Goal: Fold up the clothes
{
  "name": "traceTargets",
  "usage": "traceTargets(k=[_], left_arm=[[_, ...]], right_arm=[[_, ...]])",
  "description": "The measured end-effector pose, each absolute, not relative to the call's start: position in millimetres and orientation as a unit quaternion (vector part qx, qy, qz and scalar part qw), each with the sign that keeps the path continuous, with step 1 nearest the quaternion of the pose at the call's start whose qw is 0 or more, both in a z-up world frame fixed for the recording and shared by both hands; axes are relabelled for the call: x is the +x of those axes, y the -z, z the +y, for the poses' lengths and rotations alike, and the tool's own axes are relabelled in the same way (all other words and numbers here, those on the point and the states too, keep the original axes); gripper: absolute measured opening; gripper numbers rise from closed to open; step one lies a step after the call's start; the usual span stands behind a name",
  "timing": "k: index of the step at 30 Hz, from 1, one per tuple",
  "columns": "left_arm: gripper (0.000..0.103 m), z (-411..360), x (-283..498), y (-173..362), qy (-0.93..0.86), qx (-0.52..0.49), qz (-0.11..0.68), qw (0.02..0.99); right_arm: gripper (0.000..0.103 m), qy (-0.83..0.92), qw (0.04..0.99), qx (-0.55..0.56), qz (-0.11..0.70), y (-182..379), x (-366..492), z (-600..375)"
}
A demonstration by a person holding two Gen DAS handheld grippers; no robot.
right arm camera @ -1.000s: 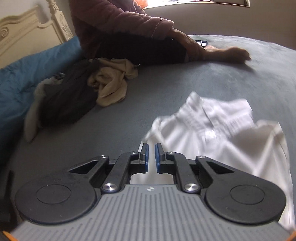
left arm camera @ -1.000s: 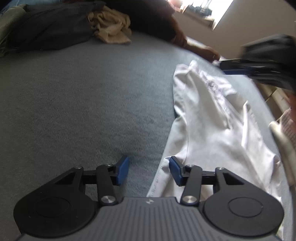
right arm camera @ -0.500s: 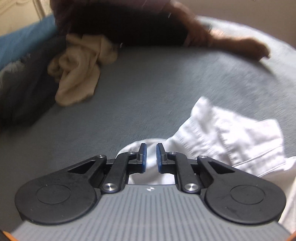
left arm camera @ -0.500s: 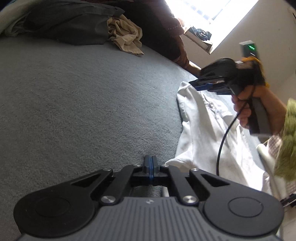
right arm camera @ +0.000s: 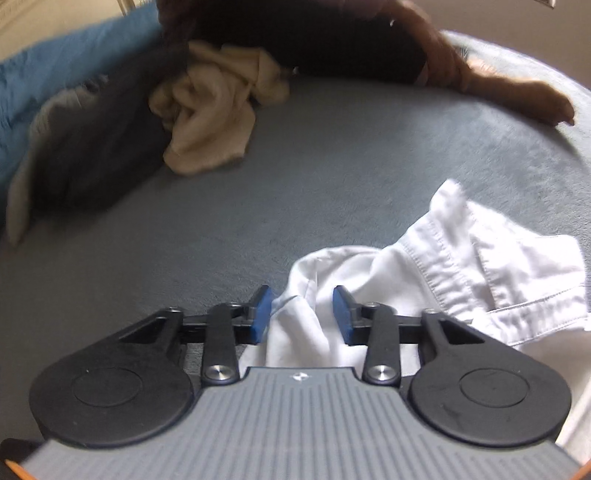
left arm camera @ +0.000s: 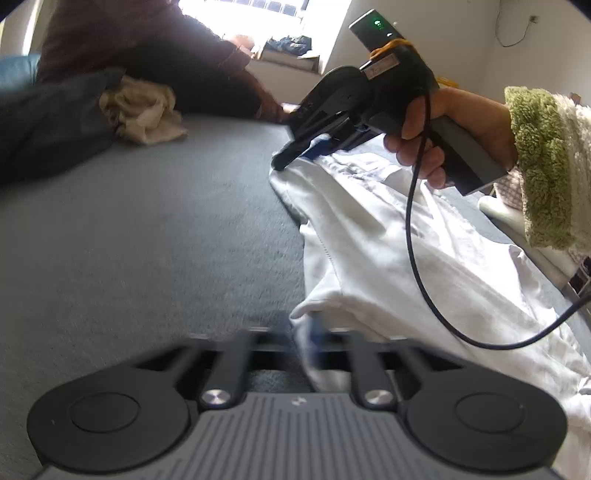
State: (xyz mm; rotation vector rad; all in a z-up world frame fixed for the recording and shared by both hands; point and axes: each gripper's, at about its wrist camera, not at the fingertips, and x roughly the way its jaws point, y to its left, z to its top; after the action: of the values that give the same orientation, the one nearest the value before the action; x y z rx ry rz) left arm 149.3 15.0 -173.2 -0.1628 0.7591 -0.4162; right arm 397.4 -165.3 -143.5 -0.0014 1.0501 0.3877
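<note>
Both wrist views low over the bed, facing forward, sharing the white shirt (left arm camera: 388, 258) close up

A wide grey-blue napped surface (left arm camera: 147, 229) (whether carpet or bed cover cannot be told) is spread across both views. Strong daylight is admitted through a bright window (left arm camera: 266, 11) at the far side, above a pale cluttered sill (left arm camera: 291, 55). Plain white walls (left arm camera: 517, 44) are seen to the right. A blue blanket (right arm camera: 55, 74) is seen at the left edge.
</note>
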Motion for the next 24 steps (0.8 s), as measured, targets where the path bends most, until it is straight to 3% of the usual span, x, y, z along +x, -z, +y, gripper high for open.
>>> traceTargets(k=[6, 17, 21, 24], left_arm=[[0.001, 38, 139, 189, 0.184, -0.225, 0.378, 0.879], [0.002, 44, 131, 198, 0.198, -0.238, 0.355, 0.882], [0.003, 48, 130, 203, 0.208, -0.242, 0.351, 0.88], [0.006, 51, 131, 202, 0.211, -0.25, 0.353, 0.877]], right_arm=[[0.001, -0.203, 0.867, 0.046, 0.453, 145, 382, -169], [0.003, -0.176, 0.88, 0.097, 0.431, 172, 399, -193], [0.021, -0.155, 0.892, 0.117, 0.408, 149, 385, -225], [0.022, -0.138, 0.9, 0.132, 0.391, 132, 374, -249]])
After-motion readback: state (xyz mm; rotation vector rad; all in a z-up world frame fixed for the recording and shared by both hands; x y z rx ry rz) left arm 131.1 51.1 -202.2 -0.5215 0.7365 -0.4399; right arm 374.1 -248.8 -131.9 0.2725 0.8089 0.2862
